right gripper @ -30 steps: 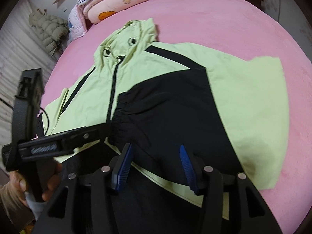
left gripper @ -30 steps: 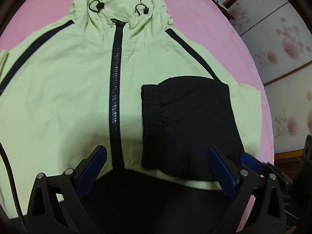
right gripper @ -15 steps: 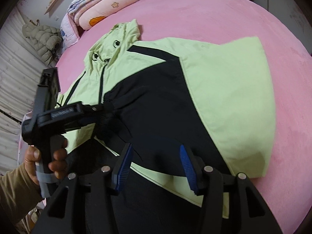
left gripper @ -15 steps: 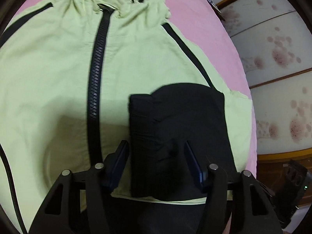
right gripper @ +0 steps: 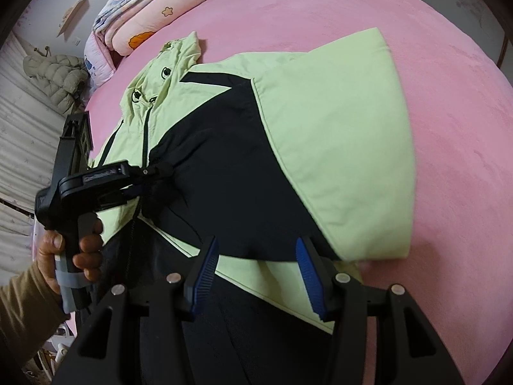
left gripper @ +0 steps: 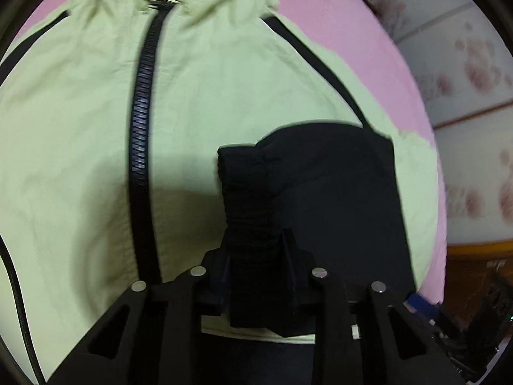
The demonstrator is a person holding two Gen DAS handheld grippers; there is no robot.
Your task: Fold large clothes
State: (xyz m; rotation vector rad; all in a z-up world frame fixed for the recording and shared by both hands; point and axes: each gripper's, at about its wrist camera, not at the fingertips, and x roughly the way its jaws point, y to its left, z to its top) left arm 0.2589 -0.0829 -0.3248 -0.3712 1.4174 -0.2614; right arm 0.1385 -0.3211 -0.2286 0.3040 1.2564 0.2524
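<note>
The black ribbed sleeve cuff (left gripper: 247, 211) of the pale green zip-up hooded jacket (left gripper: 80, 134) was being closed on by the left gripper (left gripper: 256, 256), its pads already pressing the fabric; the right gripper (right gripper: 256, 272) was kept half open above the hem, nothing held.

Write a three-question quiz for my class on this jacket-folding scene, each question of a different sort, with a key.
1. True or false: the lime-green hooded jacket lies on a pink bed cover.
2. Which part is between the left gripper's jaws? A) the hood B) the black ribbed cuff C) the zip
3. Fill in: the black plastic zip on the jacket's front is ____.

Key
1. True.
2. B: the jaws are closing, with the folded-in black sleeve's cuff between them.
3. Closed; the right gripper hangs open above the hem.
</note>
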